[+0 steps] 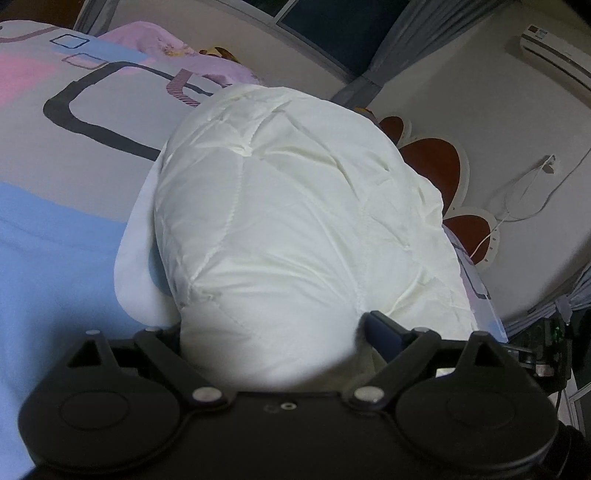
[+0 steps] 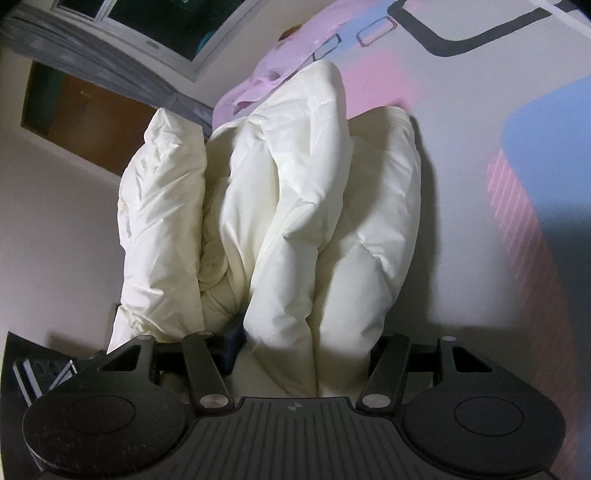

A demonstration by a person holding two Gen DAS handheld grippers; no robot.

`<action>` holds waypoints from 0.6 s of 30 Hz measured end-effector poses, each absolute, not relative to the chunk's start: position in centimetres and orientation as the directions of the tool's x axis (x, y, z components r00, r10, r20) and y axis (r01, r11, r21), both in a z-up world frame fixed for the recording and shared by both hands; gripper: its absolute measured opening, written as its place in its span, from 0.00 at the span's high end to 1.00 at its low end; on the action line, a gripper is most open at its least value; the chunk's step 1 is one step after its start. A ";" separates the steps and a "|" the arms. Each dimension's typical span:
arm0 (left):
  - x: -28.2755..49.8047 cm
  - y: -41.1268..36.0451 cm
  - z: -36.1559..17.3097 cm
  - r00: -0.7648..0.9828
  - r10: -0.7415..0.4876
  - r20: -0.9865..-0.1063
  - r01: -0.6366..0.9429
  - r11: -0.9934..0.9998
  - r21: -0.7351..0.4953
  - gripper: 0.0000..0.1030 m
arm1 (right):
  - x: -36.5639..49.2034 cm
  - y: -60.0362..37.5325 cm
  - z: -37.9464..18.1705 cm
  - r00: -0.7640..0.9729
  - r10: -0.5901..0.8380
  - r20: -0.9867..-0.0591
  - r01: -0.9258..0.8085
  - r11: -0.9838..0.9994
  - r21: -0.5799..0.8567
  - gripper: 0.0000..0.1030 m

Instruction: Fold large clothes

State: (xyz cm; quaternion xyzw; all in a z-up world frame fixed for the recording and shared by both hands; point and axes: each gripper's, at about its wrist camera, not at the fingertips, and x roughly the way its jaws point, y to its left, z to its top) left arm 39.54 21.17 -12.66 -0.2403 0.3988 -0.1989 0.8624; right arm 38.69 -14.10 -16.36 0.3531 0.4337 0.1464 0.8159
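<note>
Bulging between both claws' fingers: white padded jacket (image 1: pixel 295 206) (image 2: pixel 280 206); bedsheet (image 1: pixel 55 240) beneath

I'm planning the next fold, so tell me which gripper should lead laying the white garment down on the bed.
Probably the left gripper: its fingers straddle one smooth, rounded end of the white padded garment above the bedspread. The right gripper straddles several bunched folds, harder to lay flat.

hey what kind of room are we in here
Most likely a bedroom. A bed sheet printed in blue, pink and grey spreads under the white padded garment, a wall air conditioner hangs high up, and a curtained window shows dark outside.
</note>
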 end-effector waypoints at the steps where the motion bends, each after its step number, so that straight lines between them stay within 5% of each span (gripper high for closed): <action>1: 39.5 21.3 -12.7 0.601 -0.535 -0.594 0.150 0.805 -0.574 0.10 | 38.8 -13.9 -16.4 0.580 0.545 -0.606 0.067 0.709 0.702 0.43; 5: 39.2 21.5 -12.4 0.596 -0.519 -0.612 0.123 0.813 -0.569 0.04 | 37.8 -15.1 -15.5 0.572 0.528 -0.628 0.089 0.721 0.687 0.43; 8: 37.7 21.6 -10.7 0.633 -0.419 -0.651 0.057 0.864 -0.500 0.00 | 35.8 -17.2 -13.9 0.642 0.412 -0.647 0.143 0.764 0.629 0.16; 11: 34.9 21.4 -8.3 0.685 -0.272 -0.676 0.029 0.937 -0.348 0.01 | 32.5 -18.5 -11.1 0.715 0.306 -0.629 0.151 0.811 0.566 0.15; 13: 33.0 20.9 -6.8 0.711 -0.233 -0.663 0.033 0.953 -0.300 0.05 | 30.9 -17.1 -8.6 0.740 0.270 -0.616 0.079 0.875 0.478 0.59; 18: 30.5 18.4 -6.1 0.740 -0.247 -0.626 0.114 0.963 -0.245 0.14 | 29.9 -10.7 -5.8 0.745 0.340 -0.574 -0.135 0.920 0.369 0.60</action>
